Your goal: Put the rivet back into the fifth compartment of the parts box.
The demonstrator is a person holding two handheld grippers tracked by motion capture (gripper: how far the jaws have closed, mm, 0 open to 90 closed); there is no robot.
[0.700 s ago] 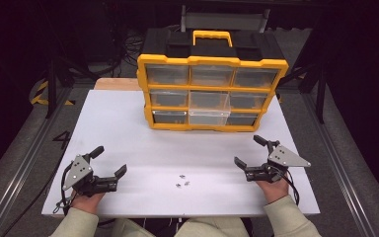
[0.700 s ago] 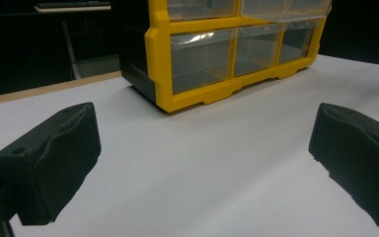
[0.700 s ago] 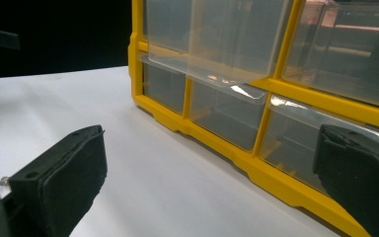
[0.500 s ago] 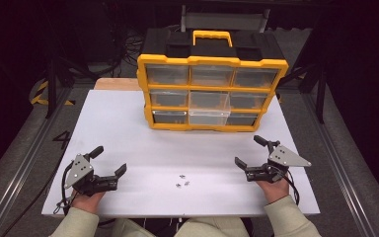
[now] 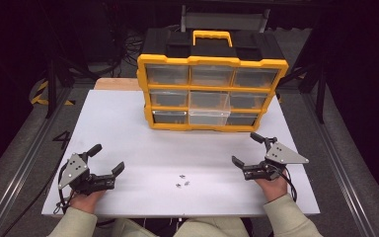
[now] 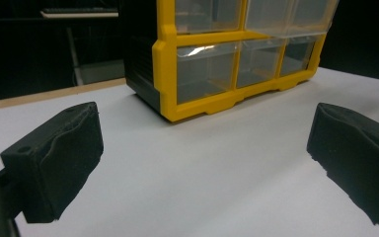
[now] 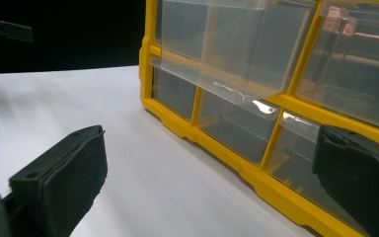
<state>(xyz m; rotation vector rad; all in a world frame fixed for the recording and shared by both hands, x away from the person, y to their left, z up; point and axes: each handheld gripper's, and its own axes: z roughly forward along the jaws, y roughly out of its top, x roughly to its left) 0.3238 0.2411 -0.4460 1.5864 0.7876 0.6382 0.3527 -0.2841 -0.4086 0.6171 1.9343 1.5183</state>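
White board [image 5: 143, 143] covers the table, and the work on it looks barely begun, judging by how everything lies. At the left edge the left gripper [image 5: 109, 160] rests low on the board in the person's left hand [image 5: 84, 200], its jaws spread wide apart with nothing between them; the left gripper view confirms bare board between its two black pads [image 6: 59, 158] and the yellow organiser ahead.

Moving toward the middle, a few small screws [image 5: 182, 181] lie loose on the board near the front edge, between the two grippers and well apart from both. They are too small to count surely. Neither gripper touches them.

Behind them, at the far middle of the board, stands the yellow drawer organiser [image 5: 212, 61] with its clear drawers. The middle drawer of the bottom row [image 5: 208, 117] stands pulled out toward the person; the others appear flush. In the right gripper view that pulled-out clear drawer [image 7: 227, 54] juts forward from the frame.

At the right, the right gripper [image 5: 247, 149] also rests low in the right hand [image 5: 274, 185], jaws fully apart and empty, pointing toward the organiser.

As a judgement: the drawer is ready, but the screws are not yet picked up or placed, so the whole transfer remains.
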